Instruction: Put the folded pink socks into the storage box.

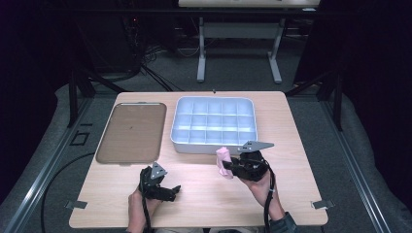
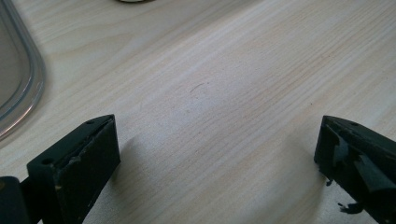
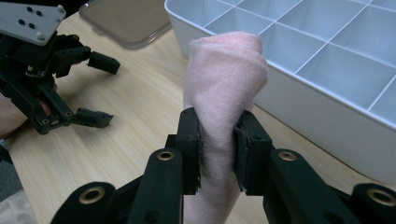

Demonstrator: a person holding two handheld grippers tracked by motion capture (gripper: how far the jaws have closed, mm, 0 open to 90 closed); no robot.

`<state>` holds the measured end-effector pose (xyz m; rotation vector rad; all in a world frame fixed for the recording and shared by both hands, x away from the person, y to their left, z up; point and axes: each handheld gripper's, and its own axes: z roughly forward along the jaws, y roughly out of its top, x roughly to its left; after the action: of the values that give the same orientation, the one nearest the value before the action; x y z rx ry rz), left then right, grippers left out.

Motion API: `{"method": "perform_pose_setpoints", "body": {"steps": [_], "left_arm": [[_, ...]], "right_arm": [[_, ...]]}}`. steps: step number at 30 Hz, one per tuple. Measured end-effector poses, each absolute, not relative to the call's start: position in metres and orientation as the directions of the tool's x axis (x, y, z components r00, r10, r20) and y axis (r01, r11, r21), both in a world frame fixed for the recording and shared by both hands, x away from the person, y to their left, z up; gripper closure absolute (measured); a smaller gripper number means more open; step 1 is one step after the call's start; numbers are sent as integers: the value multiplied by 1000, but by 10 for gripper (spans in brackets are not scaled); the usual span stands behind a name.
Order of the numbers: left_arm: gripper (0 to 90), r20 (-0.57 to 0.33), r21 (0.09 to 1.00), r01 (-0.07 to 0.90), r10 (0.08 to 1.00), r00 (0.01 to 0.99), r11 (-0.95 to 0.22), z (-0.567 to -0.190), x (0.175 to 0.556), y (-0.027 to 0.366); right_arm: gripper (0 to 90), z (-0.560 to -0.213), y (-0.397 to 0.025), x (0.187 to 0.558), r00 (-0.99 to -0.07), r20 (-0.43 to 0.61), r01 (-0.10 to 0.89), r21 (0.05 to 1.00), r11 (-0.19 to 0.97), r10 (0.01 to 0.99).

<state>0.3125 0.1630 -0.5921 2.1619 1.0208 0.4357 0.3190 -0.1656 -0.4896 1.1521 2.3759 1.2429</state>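
A rolled pink cloth (image 3: pixel 224 79) stands upright between the jaws of my right gripper (image 3: pixel 217 149), which is shut on it just in front of the white divided tray (image 3: pixel 299 98). In the high view the pink cloth (image 1: pixel 223 161) sits left of my right gripper (image 1: pixel 232 166), near the tray's (image 1: pixel 180 131) front wall. My left gripper (image 1: pixel 171 191) hovers low over the bare wooden table (image 1: pixel 204 194), open with nothing between its jaws. The left gripper view looks down on wood grain between the two spread fingers (image 2: pixel 88 158). The right gripper view also catches my left gripper (image 3: pixel 100 91) at the left.
A flat brown-tinted clear lid (image 1: pixel 132 132) lies left of the tray, its rim (image 2: pixel 28 88) near my left gripper. The tray's compartments look empty. Beyond the table are a second table's legs (image 1: pixel 201 48) and cables on the floor.
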Motion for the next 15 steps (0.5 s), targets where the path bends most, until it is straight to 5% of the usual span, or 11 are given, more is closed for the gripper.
{"method": "perform_pose_setpoints", "body": {"steps": [15], "left_arm": [[0, 9, 714, 535, 769, 639, -452, -592, 312, 163]], "right_arm": [[738, -474, -180, 327, -642, 148, 517, 808, 282, 752]]}}
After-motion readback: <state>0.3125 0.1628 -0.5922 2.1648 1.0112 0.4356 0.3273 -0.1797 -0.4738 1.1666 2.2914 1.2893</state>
